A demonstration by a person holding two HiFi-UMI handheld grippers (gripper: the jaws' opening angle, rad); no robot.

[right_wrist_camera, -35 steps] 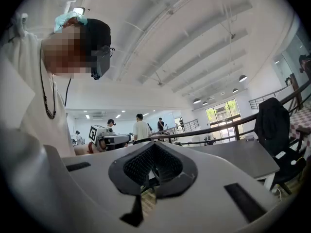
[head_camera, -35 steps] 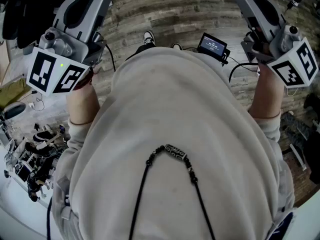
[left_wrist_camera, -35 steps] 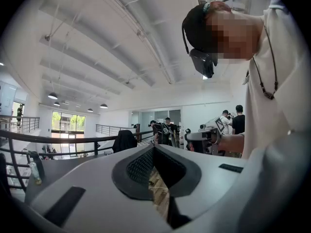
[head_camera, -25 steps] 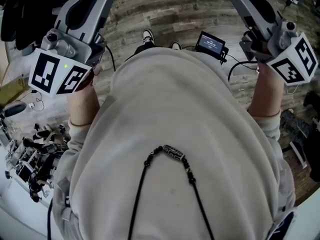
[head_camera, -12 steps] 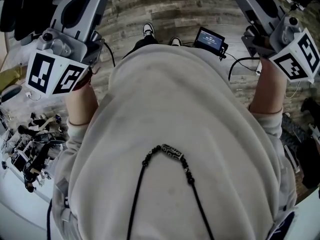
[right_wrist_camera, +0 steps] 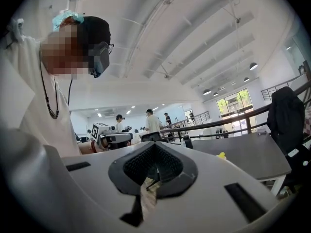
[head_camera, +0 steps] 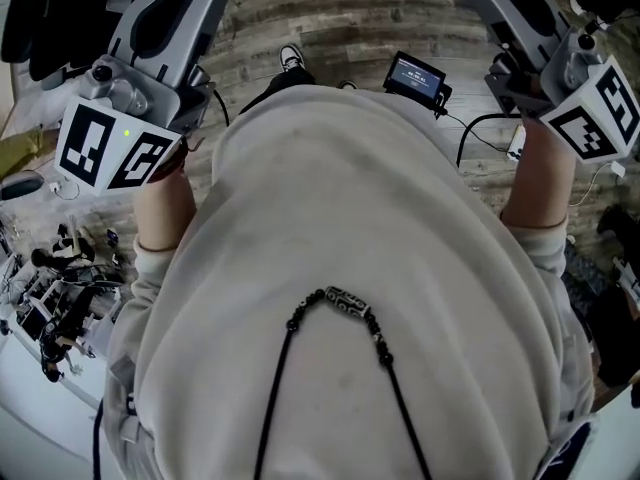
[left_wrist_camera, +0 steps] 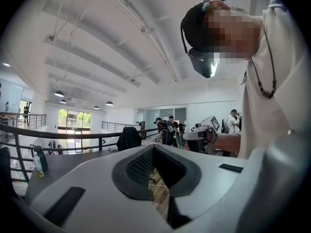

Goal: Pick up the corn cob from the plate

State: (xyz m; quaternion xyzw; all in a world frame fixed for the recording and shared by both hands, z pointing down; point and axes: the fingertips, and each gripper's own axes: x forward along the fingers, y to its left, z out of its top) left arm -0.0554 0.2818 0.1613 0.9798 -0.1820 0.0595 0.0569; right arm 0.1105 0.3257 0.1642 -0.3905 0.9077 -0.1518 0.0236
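Blocking floor (head_camera: 340, 18), sweatshirt (head_camera: 350, 268), left gripper (left_wrist_camera: 154, 150), right gripper (right_wrist_camera: 154, 148)

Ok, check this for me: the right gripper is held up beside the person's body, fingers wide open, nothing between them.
Not open: the right gripper view shows the fingers of the right gripper shut, tips together. The rest holds.

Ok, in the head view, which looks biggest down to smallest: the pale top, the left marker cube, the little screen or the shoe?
1. Pale top, by far.
2. Left marker cube; it's close to the camera, which helps.
3. Little screen.
4. Shoe, only partly showing.
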